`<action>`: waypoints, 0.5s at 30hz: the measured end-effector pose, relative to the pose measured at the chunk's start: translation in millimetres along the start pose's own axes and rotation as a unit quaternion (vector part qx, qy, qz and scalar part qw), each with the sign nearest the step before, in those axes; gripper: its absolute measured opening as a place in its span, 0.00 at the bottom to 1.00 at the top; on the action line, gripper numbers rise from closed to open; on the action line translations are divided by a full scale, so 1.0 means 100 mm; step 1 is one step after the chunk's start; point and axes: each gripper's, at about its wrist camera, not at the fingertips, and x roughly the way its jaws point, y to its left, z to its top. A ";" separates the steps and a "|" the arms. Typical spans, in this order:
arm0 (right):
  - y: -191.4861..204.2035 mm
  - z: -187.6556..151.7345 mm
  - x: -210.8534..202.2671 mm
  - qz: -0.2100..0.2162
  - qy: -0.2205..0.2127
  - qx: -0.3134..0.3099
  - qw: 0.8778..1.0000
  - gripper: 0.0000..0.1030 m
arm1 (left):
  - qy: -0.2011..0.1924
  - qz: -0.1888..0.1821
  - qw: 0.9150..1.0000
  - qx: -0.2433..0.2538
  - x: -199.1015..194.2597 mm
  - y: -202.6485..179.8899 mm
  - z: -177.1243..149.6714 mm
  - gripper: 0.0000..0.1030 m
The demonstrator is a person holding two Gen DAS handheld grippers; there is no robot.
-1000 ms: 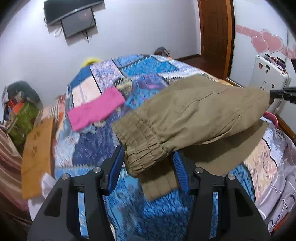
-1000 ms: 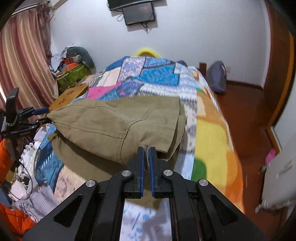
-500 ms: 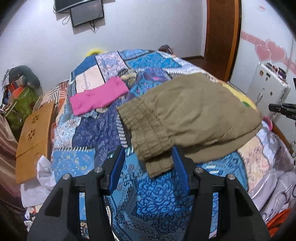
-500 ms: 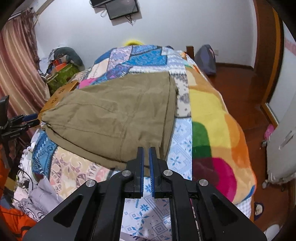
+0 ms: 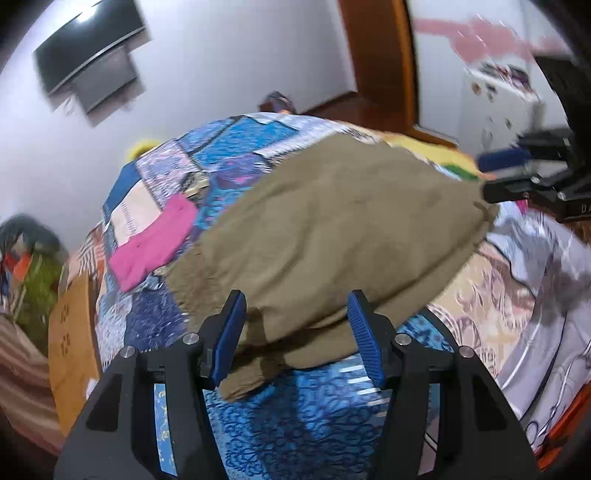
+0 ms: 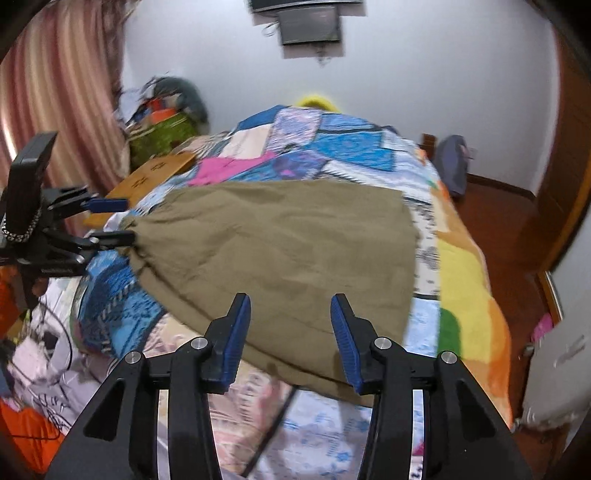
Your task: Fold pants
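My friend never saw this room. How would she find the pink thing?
Look at the big bed with the patchwork quilt. On it, past the large khaki pants, lies a small pink cloth. It is the only plain bright pink item there, far smaller than the pants.

I see a pink cloth [image 5: 155,243] on the patchwork quilt [image 6: 351,151], and 1 wall-mounted screen [image 6: 308,22].

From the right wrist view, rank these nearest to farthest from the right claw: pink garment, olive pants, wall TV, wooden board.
1. olive pants: lying between the opening fingers of the right claw, not gripped.
2. wooden board: left, at the bed's edge.
3. pink garment: middle of the quilt, barely beyond the board; nearly too close to call.
4. wall TV: far wall, top.
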 end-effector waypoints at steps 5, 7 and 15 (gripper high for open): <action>0.21 0.02 0.19 0.028 0.008 -0.015 0.999 0.40 | 0.022 0.013 0.997 0.075 0.20 -0.26 -0.03 0.56; 0.28 0.02 0.25 0.036 0.011 -0.021 0.999 0.40 | 0.026 0.016 0.996 0.085 0.27 -0.29 -0.01 0.56; 0.49 0.05 0.44 0.041 0.022 -0.054 0.997 0.53 | 0.018 -0.032 0.999 0.038 0.24 -0.12 0.21 0.55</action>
